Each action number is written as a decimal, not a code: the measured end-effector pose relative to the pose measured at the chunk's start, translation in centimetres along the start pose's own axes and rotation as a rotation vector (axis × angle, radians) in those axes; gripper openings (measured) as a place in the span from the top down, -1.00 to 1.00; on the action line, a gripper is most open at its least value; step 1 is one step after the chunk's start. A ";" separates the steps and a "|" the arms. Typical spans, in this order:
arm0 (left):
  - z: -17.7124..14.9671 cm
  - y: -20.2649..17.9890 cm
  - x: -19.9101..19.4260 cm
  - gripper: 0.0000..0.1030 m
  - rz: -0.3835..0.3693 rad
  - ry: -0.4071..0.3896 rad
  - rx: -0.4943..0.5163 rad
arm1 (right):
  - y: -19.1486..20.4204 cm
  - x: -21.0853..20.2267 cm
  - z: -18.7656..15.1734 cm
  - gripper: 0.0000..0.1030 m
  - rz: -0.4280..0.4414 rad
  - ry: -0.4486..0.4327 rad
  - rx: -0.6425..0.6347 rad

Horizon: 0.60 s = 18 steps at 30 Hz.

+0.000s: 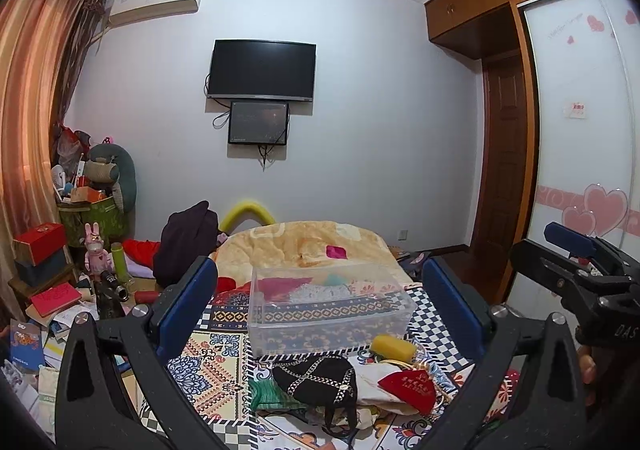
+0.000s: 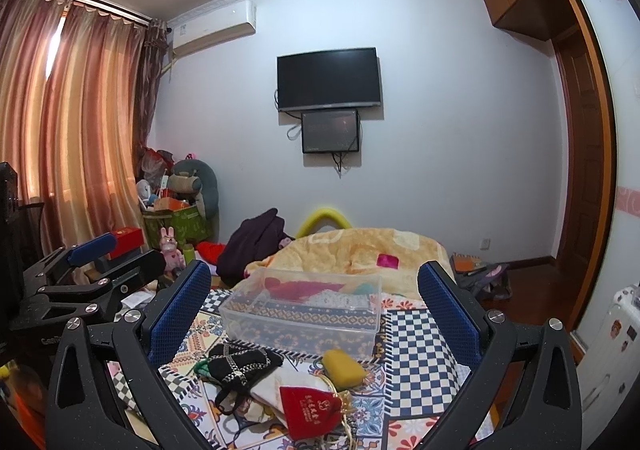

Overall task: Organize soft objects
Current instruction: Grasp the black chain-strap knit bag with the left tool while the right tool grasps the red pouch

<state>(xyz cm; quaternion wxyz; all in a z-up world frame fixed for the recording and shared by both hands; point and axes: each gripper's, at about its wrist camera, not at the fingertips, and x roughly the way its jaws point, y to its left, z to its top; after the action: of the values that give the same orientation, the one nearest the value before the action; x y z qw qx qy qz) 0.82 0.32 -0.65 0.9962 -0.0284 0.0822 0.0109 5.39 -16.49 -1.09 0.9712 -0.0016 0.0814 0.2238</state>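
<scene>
Both claws spread wide and empty, left claw (image 1: pixel 320 310), right claw (image 2: pixel 314 314), red drawstring pouch (image 2: pixel 310 408), black chain-trimmed cloth (image 2: pixel 240 364), clear bin (image 2: pixel 304 310)

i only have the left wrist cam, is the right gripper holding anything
Observer: No. The right gripper is open, with nothing between its fingers.
Operator: what's further right of it, that's cut off for me
Observer: A white object with stickers stands at the right, beyond the edge of the patterned bedspread. I cannot tell what it is.
</scene>
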 end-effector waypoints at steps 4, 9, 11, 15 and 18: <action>-0.6 0.2 1.3 -1.00 0.004 0.032 0.007 | -0.7 1.0 -0.5 -1.00 -0.019 0.033 0.018; -2.2 1.3 3.6 -1.00 0.051 0.089 0.002 | -1.9 2.7 -1.8 -1.00 -0.045 0.094 0.035; -3.1 1.8 4.6 -1.00 0.033 0.126 -0.016 | -2.3 3.6 -2.6 -1.00 -0.046 0.126 0.040; -5.2 2.3 6.4 -1.00 0.017 0.195 -0.026 | -2.7 5.3 -4.1 -1.00 -0.059 0.195 0.034; -7.0 2.2 7.7 -0.94 0.006 0.247 -0.015 | -2.7 6.3 -5.4 -1.00 -0.061 0.252 0.016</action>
<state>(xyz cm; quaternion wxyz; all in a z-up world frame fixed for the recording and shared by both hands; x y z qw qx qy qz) 7.21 2.27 -8.91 0.9781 -0.0368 0.2044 0.0107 11.26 -16.38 -7.49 0.9596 -0.0243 0.2044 0.1917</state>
